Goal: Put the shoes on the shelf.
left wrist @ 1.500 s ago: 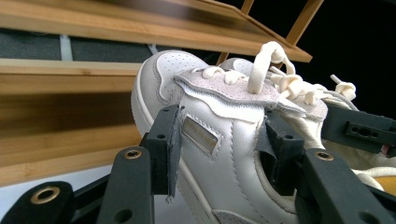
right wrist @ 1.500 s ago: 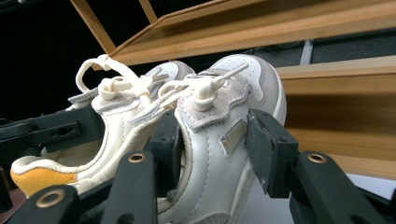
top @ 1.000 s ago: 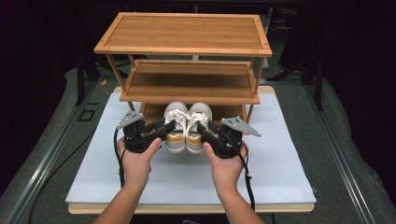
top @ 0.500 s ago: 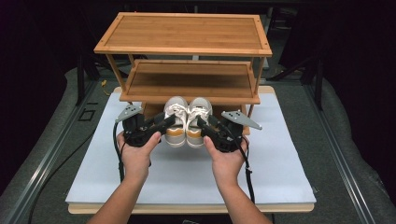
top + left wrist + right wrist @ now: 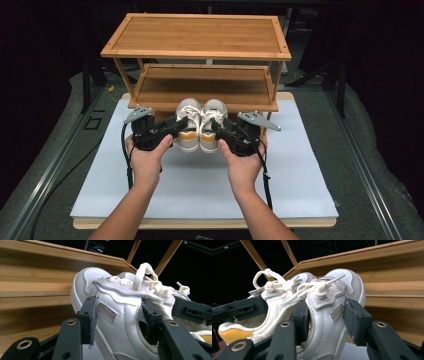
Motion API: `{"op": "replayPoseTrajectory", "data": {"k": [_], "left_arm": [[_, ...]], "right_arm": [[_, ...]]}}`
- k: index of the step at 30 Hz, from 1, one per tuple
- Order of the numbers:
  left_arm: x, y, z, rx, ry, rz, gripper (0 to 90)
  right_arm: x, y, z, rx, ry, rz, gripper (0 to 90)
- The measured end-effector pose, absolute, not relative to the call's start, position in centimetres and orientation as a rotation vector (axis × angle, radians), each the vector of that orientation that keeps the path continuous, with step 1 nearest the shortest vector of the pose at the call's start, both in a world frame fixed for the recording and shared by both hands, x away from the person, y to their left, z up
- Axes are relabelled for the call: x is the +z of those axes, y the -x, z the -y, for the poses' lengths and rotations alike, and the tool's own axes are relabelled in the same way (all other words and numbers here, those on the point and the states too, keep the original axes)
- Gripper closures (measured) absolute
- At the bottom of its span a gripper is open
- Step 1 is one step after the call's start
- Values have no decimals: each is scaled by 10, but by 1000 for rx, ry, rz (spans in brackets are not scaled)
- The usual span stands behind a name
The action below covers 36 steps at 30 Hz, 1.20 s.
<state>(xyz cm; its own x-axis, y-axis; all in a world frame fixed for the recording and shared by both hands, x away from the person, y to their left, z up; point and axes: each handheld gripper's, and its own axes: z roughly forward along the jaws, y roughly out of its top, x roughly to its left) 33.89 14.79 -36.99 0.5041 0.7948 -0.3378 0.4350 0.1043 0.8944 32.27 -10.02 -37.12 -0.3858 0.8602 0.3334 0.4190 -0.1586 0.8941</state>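
A pair of white sneakers with orange heels is held side by side in front of the wooden rack [image 5: 200, 45], toes toward it. My left gripper [image 5: 179, 126] is shut on the left sneaker [image 5: 188, 112]; its pads clamp the shoe's sides [image 5: 117, 322]. My right gripper [image 5: 218, 126] is shut on the right sneaker [image 5: 214, 111], with the pads pressing on its sides [image 5: 329, 315]. The toes reach the front edge of the middle shelf [image 5: 200, 85]. In the right gripper view, the left sneaker [image 5: 262, 312] lies beside the right one.
The three-level bamboo rack stands at the back of a white mat [image 5: 200, 185] on a wooden board. The top shelf and middle shelf are bare. Dark floor and metal rails [image 5: 55, 165] flank the board.
Both hands, with the sneakers in the grippers, have drifted a little toward the rack. The jaws have stayed as they were.
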Motion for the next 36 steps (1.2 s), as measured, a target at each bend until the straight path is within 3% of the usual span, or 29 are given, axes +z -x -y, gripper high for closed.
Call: {"op": "replayPoseTrajectory", "data": {"k": [36], "left_arm": [[-351,-404,-143,374,-1530,-1126,545]], "right_arm": [[-350,-387,101,1524,-1454,-1737,567]]}}
